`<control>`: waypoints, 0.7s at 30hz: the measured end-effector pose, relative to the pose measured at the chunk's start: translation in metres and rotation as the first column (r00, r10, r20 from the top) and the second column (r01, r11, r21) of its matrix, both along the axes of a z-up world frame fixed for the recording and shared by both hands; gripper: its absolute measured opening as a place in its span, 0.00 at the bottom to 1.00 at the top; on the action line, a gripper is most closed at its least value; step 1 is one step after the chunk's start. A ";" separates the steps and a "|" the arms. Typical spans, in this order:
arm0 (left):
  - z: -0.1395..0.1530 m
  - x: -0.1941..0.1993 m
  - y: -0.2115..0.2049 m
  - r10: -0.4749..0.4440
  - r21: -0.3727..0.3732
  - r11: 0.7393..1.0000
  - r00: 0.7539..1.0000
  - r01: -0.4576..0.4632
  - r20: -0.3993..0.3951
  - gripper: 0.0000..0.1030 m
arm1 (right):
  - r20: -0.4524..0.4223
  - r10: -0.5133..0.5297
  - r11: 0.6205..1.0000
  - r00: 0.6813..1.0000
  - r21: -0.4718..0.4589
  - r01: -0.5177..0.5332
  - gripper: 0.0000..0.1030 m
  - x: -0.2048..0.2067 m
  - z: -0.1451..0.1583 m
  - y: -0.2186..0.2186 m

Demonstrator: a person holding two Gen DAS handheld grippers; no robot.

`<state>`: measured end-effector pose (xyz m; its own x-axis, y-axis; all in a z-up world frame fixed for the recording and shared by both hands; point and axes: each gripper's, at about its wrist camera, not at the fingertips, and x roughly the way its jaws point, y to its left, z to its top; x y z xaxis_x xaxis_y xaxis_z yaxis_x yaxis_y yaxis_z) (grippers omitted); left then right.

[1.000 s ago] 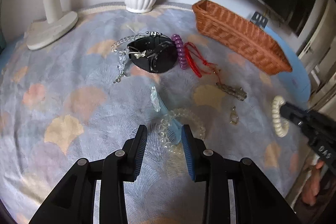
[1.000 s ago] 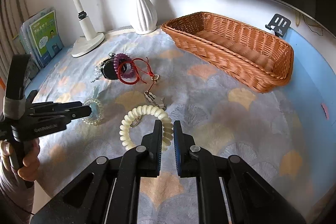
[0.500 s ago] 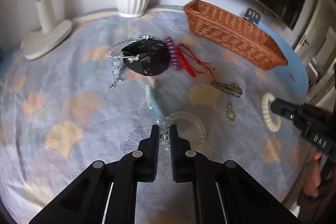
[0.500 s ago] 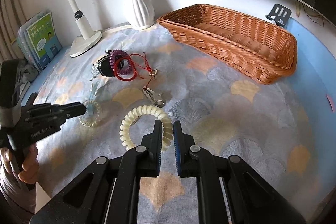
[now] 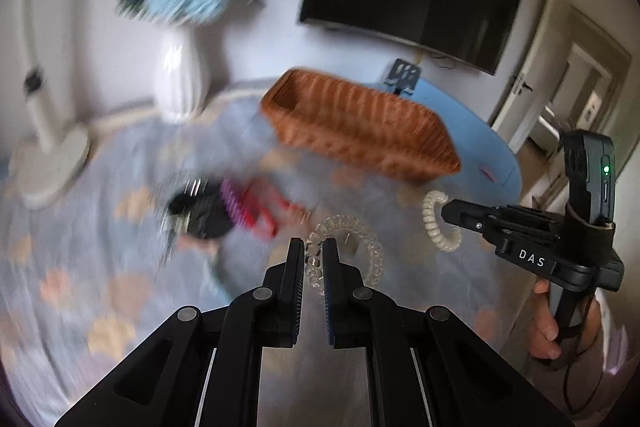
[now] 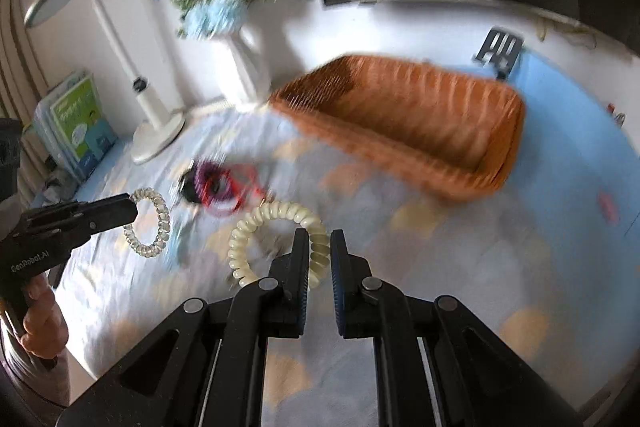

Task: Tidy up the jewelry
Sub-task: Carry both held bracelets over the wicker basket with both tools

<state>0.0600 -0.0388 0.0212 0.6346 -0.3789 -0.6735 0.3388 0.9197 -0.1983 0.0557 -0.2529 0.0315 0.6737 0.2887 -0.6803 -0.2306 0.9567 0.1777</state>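
Clear coil bracelet (image 5: 352, 247) clamped in left gripper (image 5: 311, 259); cream coil (image 6: 280, 239) pinched by "DAS"-marked right gripper (image 6: 319, 259).

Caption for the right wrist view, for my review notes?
Right gripper pinches a cream coil bracelet above the patterned tablecloth, wicker basket beyond.

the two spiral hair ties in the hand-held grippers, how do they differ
The clear spiral tie is see-through and glassy; the cream spiral tie is opaque ivory. The clear one is clamped by the left hand-held gripper, the cream one by the right hand-held gripper. Both are coiled rings, lifted off the cloth.
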 end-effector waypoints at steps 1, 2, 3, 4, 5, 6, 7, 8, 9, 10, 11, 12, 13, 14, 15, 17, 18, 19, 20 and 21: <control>0.010 0.009 -0.008 -0.020 0.012 1.000 1.000 0.020 0.016 0.09 | 0.008 -0.010 1.000 1.000 -0.007 0.010 0.12 0.004 0.005 -0.004; 0.018 0.017 -0.015 -0.038 0.017 0.999 0.999 0.037 0.028 0.09 | 0.019 -0.030 0.999 0.999 -0.021 0.030 0.12 0.012 0.014 -0.010; 0.026 0.029 -0.023 -0.056 0.023 0.998 0.998 0.055 0.040 0.09 | 0.031 -0.052 0.998 0.998 -0.037 0.053 0.12 0.025 0.023 -0.018; 0.033 0.041 -0.031 -0.068 0.033 0.997 0.996 0.066 0.049 0.09 | 0.035 -0.063 0.997 0.997 -0.045 0.065 0.12 0.033 0.027 -0.022; 0.040 0.060 -0.042 -0.072 0.047 0.996 0.996 0.069 0.060 0.09 | 0.038 -0.087 0.994 0.995 -0.058 0.089 0.12 0.045 0.031 -0.028; 0.044 0.075 -0.050 -0.073 0.051 0.996 0.995 0.070 0.061 0.09 | 0.032 -0.118 0.990 0.992 -0.076 0.121 0.12 0.064 0.034 -0.036; 0.045 0.089 -0.055 -0.074 0.049 0.996 0.996 0.072 0.057 0.09 | 0.018 -0.136 0.987 0.990 -0.083 0.137 0.12 0.078 0.034 -0.041; 0.046 0.107 -0.062 -0.074 0.041 0.997 0.996 0.072 0.050 0.09 | 0.005 -0.148 0.986 0.989 -0.082 0.147 0.12 0.088 0.032 -0.046; 0.044 0.128 -0.069 -0.076 0.036 0.997 0.996 0.075 0.035 0.09 | -0.017 -0.159 0.985 0.987 -0.077 0.158 0.12 0.103 0.029 -0.051; 0.040 0.145 -0.075 -0.071 0.035 0.997 0.997 0.071 0.018 0.09 | -0.041 -0.166 0.984 0.985 -0.071 0.163 0.12 0.118 0.026 -0.056; 0.031 0.165 -0.081 -0.065 0.038 0.997 0.998 0.065 -0.006 0.09 | -0.062 -0.172 0.983 0.983 -0.068 0.168 0.12 0.131 0.021 -0.060; 0.024 0.180 -0.085 -0.065 0.040 0.997 0.998 0.066 -0.028 0.09 | -0.088 -0.185 0.981 0.979 -0.080 0.178 0.12 0.149 0.015 -0.062; 0.017 0.194 -0.089 -0.058 0.045 0.997 0.997 0.060 -0.049 0.09 | -0.106 -0.193 0.978 0.975 -0.096 0.183 0.12 0.160 0.010 -0.063; 0.009 0.206 -0.092 -0.049 0.051 0.997 0.996 0.053 -0.070 0.09 | -0.121 -0.196 0.977 0.973 -0.104 0.184 0.12 0.168 0.006 -0.064; 0.000 0.217 -0.094 -0.049 0.056 0.997 0.994 0.054 -0.095 0.09 | -0.150 -0.200 0.977 0.968 -0.110 0.185 0.12 0.179 -0.002 -0.065; -0.016 0.232 -0.097 -0.037 0.069 0.997 0.991 0.046 -0.127 0.09 | -0.195 -0.209 0.975 0.958 -0.118 0.188 0.12 0.194 -0.014 -0.065; -0.024 0.239 -0.098 -0.033 0.075 0.996 0.990 0.044 -0.141 0.09 | -0.216 -0.209 0.975 0.954 -0.126 0.186 0.12 0.201 -0.021 -0.064; -0.031 0.245 -0.097 -0.033 0.073 0.996 0.987 0.045 -0.158 0.09 | -0.233 -0.210 0.974 0.949 -0.135 0.183 0.12 0.206 -0.026 -0.062; -0.036 0.247 -0.097 -0.034 0.071 0.996 0.985 0.046 -0.170 0.09 | -0.252 -0.210 0.974 0.945 -0.141 0.179 0.12 0.210 -0.031 -0.061; -0.042 0.249 -0.097 -0.035 0.073 0.996 0.982 0.049 -0.184 0.09 | -0.275 -0.203 0.975 0.940 -0.140 0.170 0.12 0.214 -0.037 -0.059</control>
